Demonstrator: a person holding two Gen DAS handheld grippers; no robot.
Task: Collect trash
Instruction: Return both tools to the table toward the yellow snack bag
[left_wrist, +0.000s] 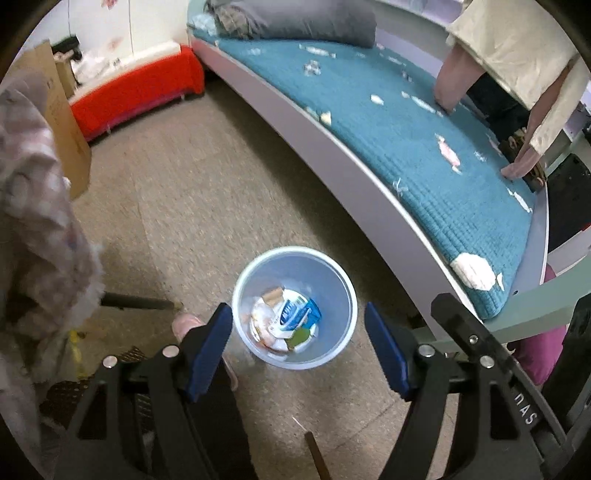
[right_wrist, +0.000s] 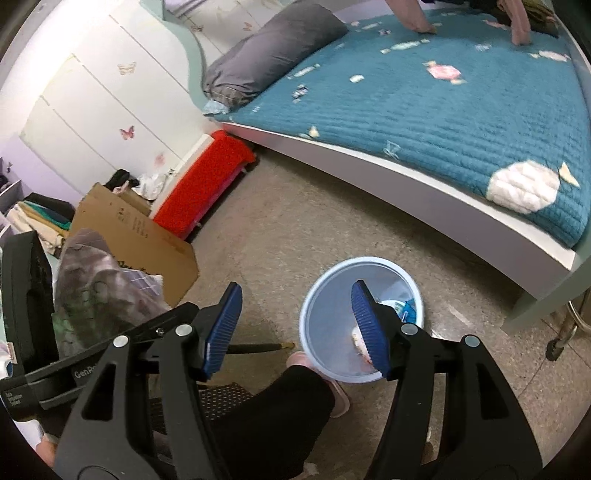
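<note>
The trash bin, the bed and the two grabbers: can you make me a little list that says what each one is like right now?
bin: light blue bin upright on the floor beside the bed, wrappers and paper inside
bed: teal quilt with small wrappers scattered on it
pillow: grey pillow at the bed's far end
left gripper: open, empty, above the bin
right gripper: open, empty

Right gripper above the floor, blue-padded jaws standing apart, nothing between them. Pale blue wastebasket on the speckled floor, partly behind the right-hand finger; scraps inside, possibly wrappers, mostly hidden. Dark trouser leg and pink slipper just beside the basket. Bed with teal quilt beyond; grey pillow, red bench, cardboard box.
</note>
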